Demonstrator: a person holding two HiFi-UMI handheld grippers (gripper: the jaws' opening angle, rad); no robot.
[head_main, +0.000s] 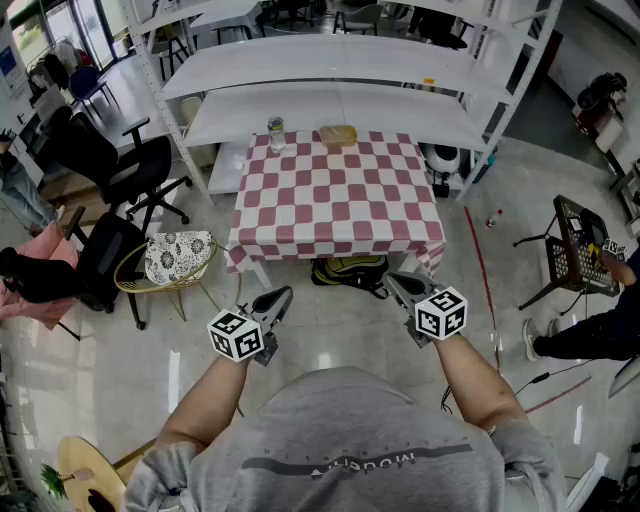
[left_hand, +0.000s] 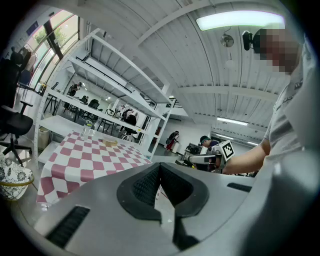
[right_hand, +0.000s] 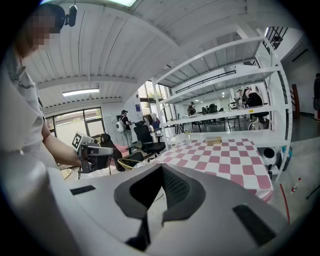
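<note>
The person is standing a little short of the checked table (head_main: 340, 200), holding the left gripper (head_main: 278, 298) and the right gripper (head_main: 396, 284) out side by side in the air above the floor. Neither one is touching anything. Each gripper's own view is showing its two jaws pressed together at the tips, with nothing pinched between them.

Each gripper is carrying one cube (head_main: 441, 313) faced with black-and-white square markers, so two cubes in all. The only lettering in sight is running across the grey shirt (head_main: 340, 462) (upside down from here, and too small for me to read surely).

One glass jar (head_main: 275, 133) and one tan block (head_main: 338, 136) are sitting near each other at the table's far edge, well apart from both grippers. One dark bag with yellow-green trim (head_main: 350, 270) is lying under the table's near edge, between the two grippers and just beyond them. One wicker chair with a patterned cushion (head_main: 178, 256) is standing left of the table.
</note>
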